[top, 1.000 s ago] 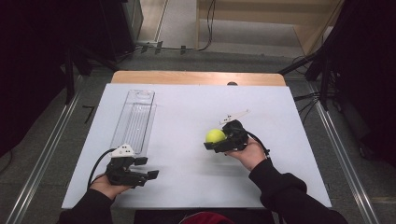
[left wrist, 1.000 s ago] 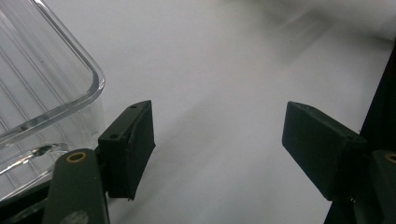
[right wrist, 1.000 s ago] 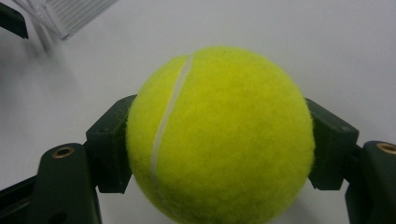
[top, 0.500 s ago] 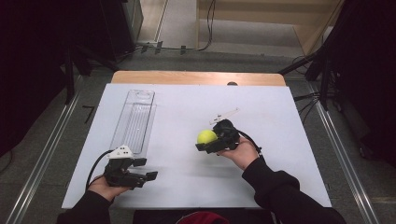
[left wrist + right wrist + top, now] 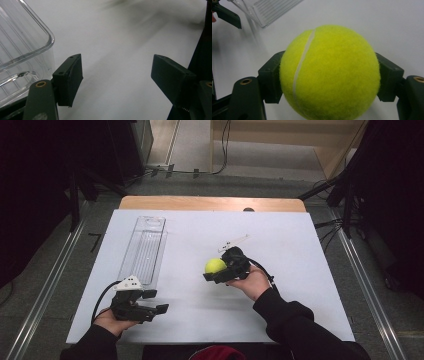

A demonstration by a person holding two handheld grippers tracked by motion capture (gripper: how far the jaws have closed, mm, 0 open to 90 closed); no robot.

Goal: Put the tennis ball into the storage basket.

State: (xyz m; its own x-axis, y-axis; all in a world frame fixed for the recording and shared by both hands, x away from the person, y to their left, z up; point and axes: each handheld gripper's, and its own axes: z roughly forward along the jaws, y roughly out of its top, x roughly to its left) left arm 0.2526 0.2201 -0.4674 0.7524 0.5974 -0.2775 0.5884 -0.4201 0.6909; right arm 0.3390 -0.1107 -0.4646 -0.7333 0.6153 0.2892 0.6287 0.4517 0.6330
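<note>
A yellow-green tennis ball [image 5: 215, 265] is clamped between the jaws of my right gripper [image 5: 214, 270], held just above the middle of the white table [image 5: 290, 250]. In the right gripper view the ball [image 5: 329, 72] bulges out between both black jaws. A long clear plastic tray [image 5: 144, 250] lies on the table's left side. My left gripper [image 5: 159, 302] rests near the front left edge, just below the tray's near end, jaws wide apart with nothing between them [image 5: 117, 80]. The tray's rounded corner [image 5: 27, 47] sits beside the left jaw.
A wooden strip [image 5: 210, 203] borders the table's far edge. Metal rails [image 5: 45, 290] run along both sides of the table. Dark stands and cables [image 5: 340, 195] crowd the floor at the right. A thin white plate [image 5: 233, 243] sticks up from the right gripper.
My right gripper has carried the ball leftward and slightly nearer, toward the table's middle. The left gripper has stayed where it was, still open.
</note>
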